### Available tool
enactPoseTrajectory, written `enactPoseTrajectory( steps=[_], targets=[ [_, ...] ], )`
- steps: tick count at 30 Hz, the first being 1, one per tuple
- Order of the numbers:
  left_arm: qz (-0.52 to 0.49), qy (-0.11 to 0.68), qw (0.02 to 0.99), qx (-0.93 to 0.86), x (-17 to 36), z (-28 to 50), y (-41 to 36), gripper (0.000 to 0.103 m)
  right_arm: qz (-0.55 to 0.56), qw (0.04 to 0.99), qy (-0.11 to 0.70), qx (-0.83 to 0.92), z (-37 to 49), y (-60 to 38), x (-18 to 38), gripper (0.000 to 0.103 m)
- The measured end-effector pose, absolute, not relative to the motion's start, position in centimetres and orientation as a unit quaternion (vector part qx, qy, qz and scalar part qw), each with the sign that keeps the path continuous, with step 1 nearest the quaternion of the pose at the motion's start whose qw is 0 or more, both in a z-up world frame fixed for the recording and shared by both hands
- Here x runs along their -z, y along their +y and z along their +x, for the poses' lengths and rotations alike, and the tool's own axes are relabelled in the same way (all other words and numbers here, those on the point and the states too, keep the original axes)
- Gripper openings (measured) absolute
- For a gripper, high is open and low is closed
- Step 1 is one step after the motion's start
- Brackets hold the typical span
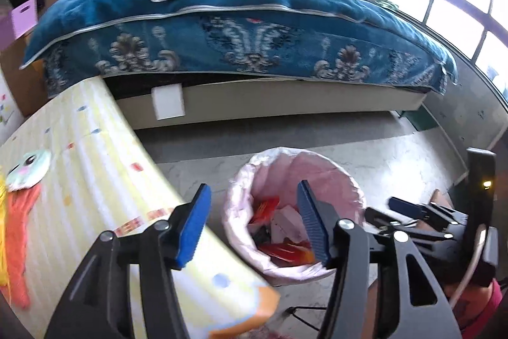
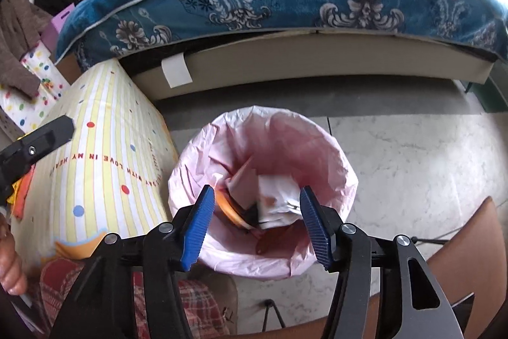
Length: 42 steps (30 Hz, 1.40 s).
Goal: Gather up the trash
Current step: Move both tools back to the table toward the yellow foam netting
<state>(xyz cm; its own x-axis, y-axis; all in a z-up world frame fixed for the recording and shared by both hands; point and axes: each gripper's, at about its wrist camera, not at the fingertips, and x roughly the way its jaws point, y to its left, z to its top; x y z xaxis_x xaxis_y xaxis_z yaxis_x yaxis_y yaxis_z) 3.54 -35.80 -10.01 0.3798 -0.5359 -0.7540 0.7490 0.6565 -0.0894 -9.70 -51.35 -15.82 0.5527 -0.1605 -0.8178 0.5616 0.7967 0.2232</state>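
A trash bin lined with a pink bag stands on the floor beside the table; it also shows in the left wrist view. Inside lie red, orange and white wrappers and paper. My right gripper is open and empty, held right above the bin's mouth. My left gripper is open and empty, over the bin's left rim and the table edge. The right gripper also shows at the right of the left wrist view.
A table with a yellow striped cloth stands left of the bin. A bed with a blue blanket lies behind. A brown chair seat is at lower right. The floor is marble tile.
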Motion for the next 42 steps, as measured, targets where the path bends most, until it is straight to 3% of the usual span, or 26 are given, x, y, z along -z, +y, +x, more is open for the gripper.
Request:
enactPoseTrajectory(
  steps=[15, 32, 42],
  targets=[
    [0.090, 0.392, 0.862, 0.308, 8.2, 3.2, -23.2, 0.061, 0.192, 0.887, 0.387, 0.161, -9.9, -44.3, 10.9, 0.057],
    [0.035, 0.370, 0.915, 0.157, 5.8, 4.7, -6.9, 0.071, 0.061, 0.918, 0.391, 0.027, -1.2, -29.8, 6.5, 0.057],
    [-0.006, 0.370, 0.929, 0.026, 6.5, 8.5, 5.3, 0.074, -0.035, 0.918, 0.390, -0.064, 4.9, -18.9, 6.3, 0.062]
  ],
)
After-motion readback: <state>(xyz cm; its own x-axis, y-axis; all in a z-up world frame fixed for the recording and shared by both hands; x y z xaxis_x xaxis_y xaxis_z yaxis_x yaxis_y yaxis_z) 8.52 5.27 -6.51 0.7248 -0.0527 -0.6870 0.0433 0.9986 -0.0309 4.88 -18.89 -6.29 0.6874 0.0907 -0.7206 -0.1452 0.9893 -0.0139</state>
